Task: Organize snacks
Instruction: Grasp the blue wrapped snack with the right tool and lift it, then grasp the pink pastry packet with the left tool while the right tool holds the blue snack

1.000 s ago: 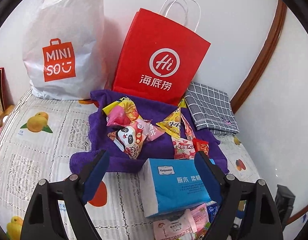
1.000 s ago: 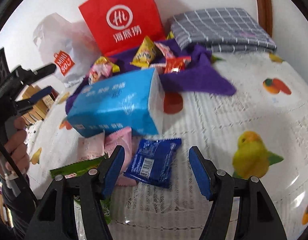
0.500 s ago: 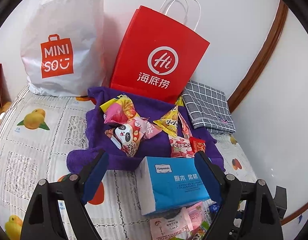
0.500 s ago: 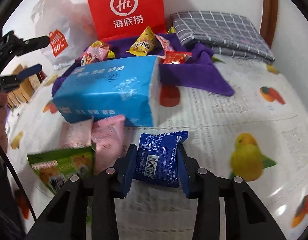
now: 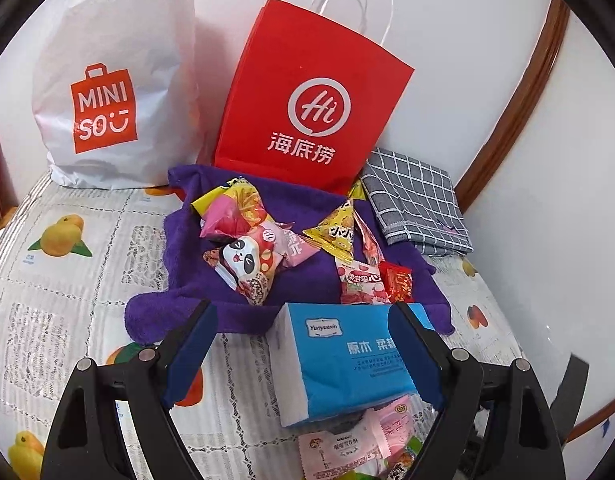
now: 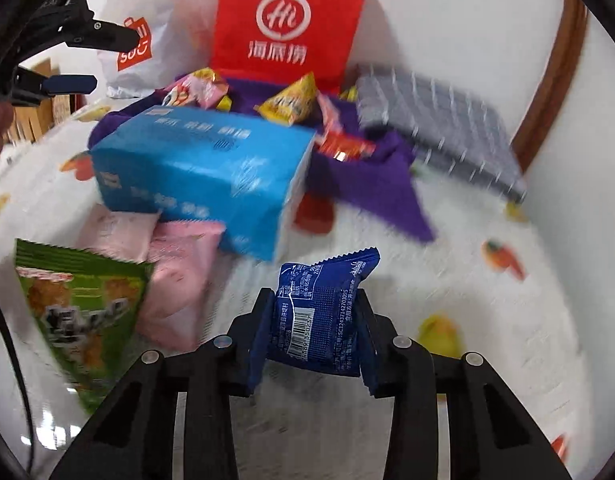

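**Carrying a blue packet toward the snack pile**

Left wrist view: the left gripper (image 5: 303, 350) hovered over the fruit-print tablecloth (image 5: 67, 280) with its jaws spread wide and nothing between them, probably waiting its turn; ahead lay the purple towel (image 5: 187, 264) serving as the collecting spot, with a heap of snacks on it – a panda packet (image 5: 247, 264), a yellow triangular packet (image 5: 335, 232), a small red packet (image 5: 397, 286); the red paper bag (image 5: 311, 108) and the white Miniso bag (image 5: 107, 92) stood against the wall behind the towel, likely where the snacks came from or would go, I could not tell which; the blue tissue pack (image 5: 347, 364) sat just in front of the towel, partly resting on pink packets (image 5: 347, 444) and so blocking them; the grey checked cloth (image 5: 415, 200) lay folded to the right, not part of the job.

Right wrist view, blurred by motion: the right gripper (image 6: 311, 328) was clamped on the blue snack packet (image 6: 319, 312), barcode side up, pinched at its sides so it hung flat; the packet appeared lifted clear of the cloth, judged to be headed for the towel; a green packet (image 6: 79, 312) and the pink packets (image 6: 175, 272) lay near the tissue pack, not yet sorted.
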